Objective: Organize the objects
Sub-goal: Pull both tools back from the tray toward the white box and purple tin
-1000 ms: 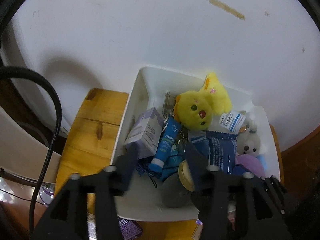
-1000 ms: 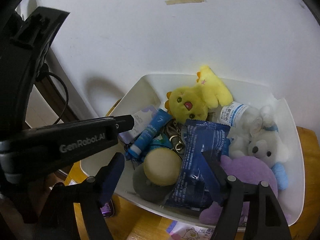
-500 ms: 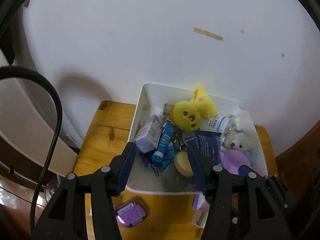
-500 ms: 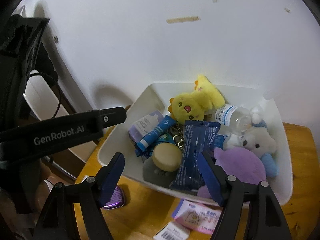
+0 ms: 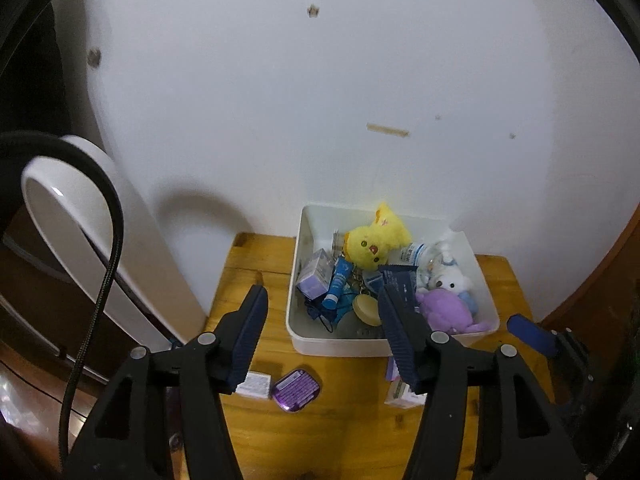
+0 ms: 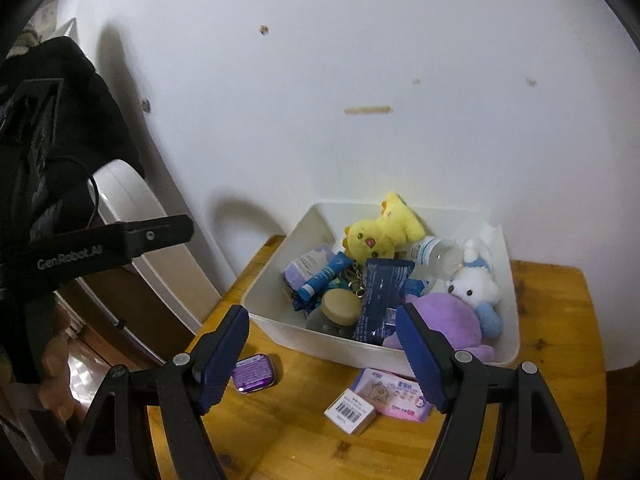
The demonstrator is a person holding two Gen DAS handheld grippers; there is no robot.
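A white bin [image 5: 338,346] [image 6: 506,264] stands at the back of a wooden table [image 5: 320,432] [image 6: 560,320] against the wall. It holds a yellow plush [image 5: 372,238] [image 6: 380,232], a white plush [image 6: 476,288], a purple plush [image 6: 444,320], a blue tube [image 6: 326,274], a dark blue packet [image 6: 380,300] and other small items. A purple tin [image 5: 297,390] [image 6: 253,373], a pink tissue pack [image 6: 390,394] and a small white box [image 6: 349,411] lie on the table in front. My left gripper [image 5: 320,332] and right gripper [image 6: 324,354] are open and empty, held above the table's front.
A white appliance [image 5: 80,248] stands left of the table, with a black cable [image 5: 108,280] in front of it. The left gripper's body [image 6: 80,248] shows at the left of the right wrist view. Another small white box [image 5: 256,385] lies beside the tin.
Both grippers have pulled back and up from the bin, so the whole table and the loose items in front of the bin have come into view. Both stay open and empty.
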